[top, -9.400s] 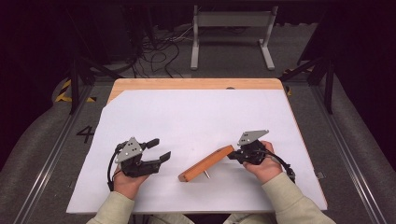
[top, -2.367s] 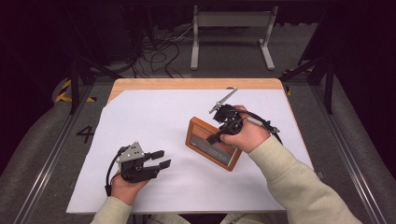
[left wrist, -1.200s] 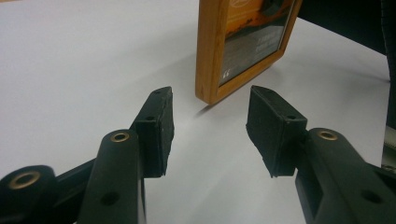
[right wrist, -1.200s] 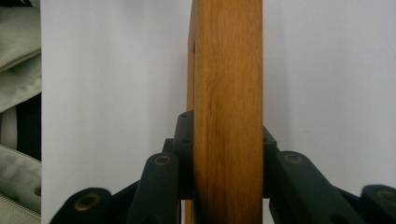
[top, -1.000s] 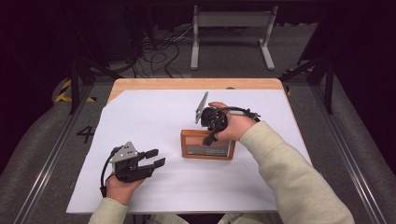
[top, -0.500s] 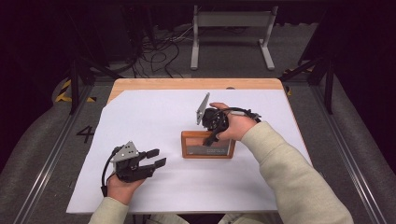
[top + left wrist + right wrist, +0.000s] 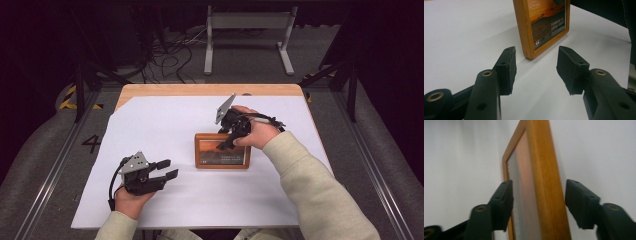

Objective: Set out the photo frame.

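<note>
Right tool [image 7: 226,144] jaws straddling wooden rectangular picture frame [image 7: 222,157], smooth white table [image 7: 165,125]

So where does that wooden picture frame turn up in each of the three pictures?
High view: the picture frame stands mid-table, under the right gripper.
Left gripper view: top centre, beyond the open jaws.
Right gripper view: seen edge-on, centre, between the jaws.
Shared landmark: the white table cover.
</note>
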